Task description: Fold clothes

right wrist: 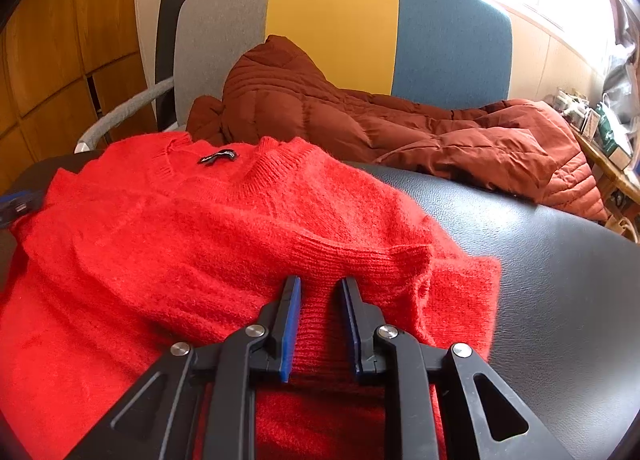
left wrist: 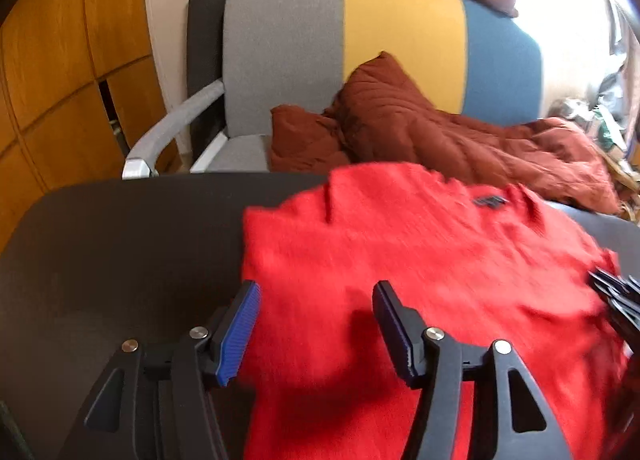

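A fuzzy red sweater lies on a black leather surface, its collar and black label at the far side. It also shows in the left wrist view, blurred. My left gripper is open, just above the sweater's left edge, holding nothing. My right gripper has its jaws narrowly apart around a ribbed fold of the sweater near its right edge; the knit fills the gap between the blue pads. The right gripper's tip shows at the right edge of the left wrist view.
A rust-brown puffer jacket lies on a grey, yellow and blue chair behind the surface. Wooden cabinets stand to the left. Cluttered shelves are at the right. Bare black surface lies left of the sweater.
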A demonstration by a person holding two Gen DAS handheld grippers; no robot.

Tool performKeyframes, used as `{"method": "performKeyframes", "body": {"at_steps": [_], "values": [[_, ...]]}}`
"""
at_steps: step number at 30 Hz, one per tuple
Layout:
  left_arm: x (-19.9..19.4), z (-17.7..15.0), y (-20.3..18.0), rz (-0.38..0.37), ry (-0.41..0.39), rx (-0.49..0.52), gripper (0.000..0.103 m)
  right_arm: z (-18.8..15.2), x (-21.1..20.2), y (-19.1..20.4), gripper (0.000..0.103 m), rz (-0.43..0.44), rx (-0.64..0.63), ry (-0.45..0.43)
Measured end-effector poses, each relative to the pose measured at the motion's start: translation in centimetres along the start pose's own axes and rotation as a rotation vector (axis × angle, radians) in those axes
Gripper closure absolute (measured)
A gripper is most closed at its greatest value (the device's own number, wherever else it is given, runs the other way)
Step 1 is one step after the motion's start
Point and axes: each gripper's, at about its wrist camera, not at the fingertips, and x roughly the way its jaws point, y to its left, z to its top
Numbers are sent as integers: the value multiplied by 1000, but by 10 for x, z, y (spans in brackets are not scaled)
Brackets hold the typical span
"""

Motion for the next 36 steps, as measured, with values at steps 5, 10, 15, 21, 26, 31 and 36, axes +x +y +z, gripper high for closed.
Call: {"method": "performKeyframes", "body": {"at_steps": [5,10,15,21,26,31,36], "values": [[-40,-53,-10,-51,10,48,42,-2,-44,11,46,9,-28,-11],[-76,-106,-19,-115,31,74,42,-37,-98,23,46,164,-33,14],[-102,-152,-20,-148,67,90,42,-106,-126,32,46,260,-23,115],[-121,-190,0,-133,46,28,42,-175,-156,29,41,260,17,77],[-135,-198,6,-142,48,-32,42,-189,-173,17,41,308,89,65],[-153,-211,35,-177,51,-126,42,-205,-207,-19,39,369,198,55],[-169,-233,61,-178,62,-175,44,-236,-225,-44,37,423,287,78]]}}
